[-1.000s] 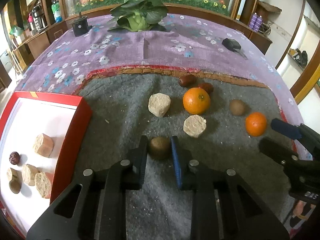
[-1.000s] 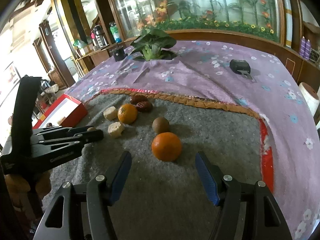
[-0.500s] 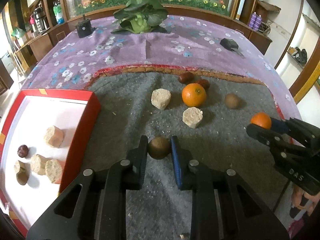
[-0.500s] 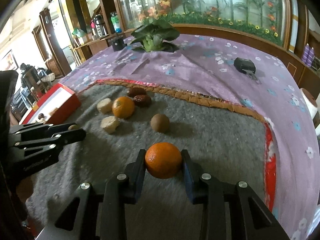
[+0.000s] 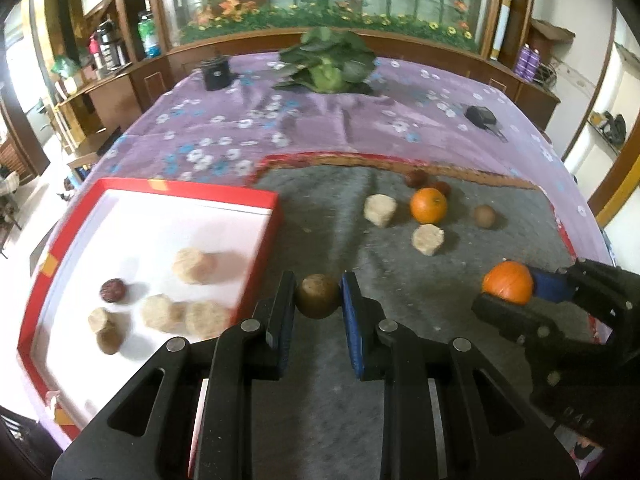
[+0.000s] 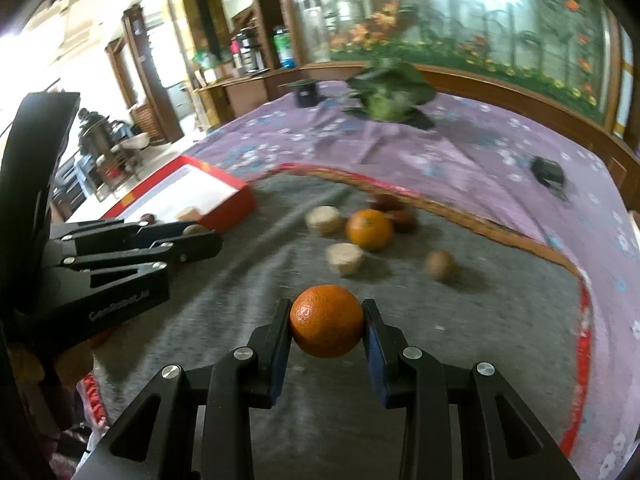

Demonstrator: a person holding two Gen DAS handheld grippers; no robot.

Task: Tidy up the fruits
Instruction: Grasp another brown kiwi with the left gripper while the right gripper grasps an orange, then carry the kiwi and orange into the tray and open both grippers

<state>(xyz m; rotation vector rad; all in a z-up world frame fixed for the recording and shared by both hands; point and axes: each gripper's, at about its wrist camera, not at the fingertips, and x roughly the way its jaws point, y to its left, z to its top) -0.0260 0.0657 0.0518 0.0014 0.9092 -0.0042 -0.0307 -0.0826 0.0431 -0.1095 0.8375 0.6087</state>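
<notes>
Brown round kiwi (image 5: 318, 295) is clamped in the left gripper (image 5: 318, 300), probably for the red-rimmed white tray (image 5: 276, 216) at left. Round orange tangerine (image 6: 327, 321) is pinched by the right gripper (image 6: 326, 322), jaws just closed, likely for sorting too.

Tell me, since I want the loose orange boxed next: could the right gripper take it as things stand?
Probably not yet: the right gripper is already shut on another orange. The loose orange lies uncovered on the grey mat.

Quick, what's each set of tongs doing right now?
Left tongs: closed on the round brown kiwi.
Right tongs: just closed on the round orange tangerine.
</notes>
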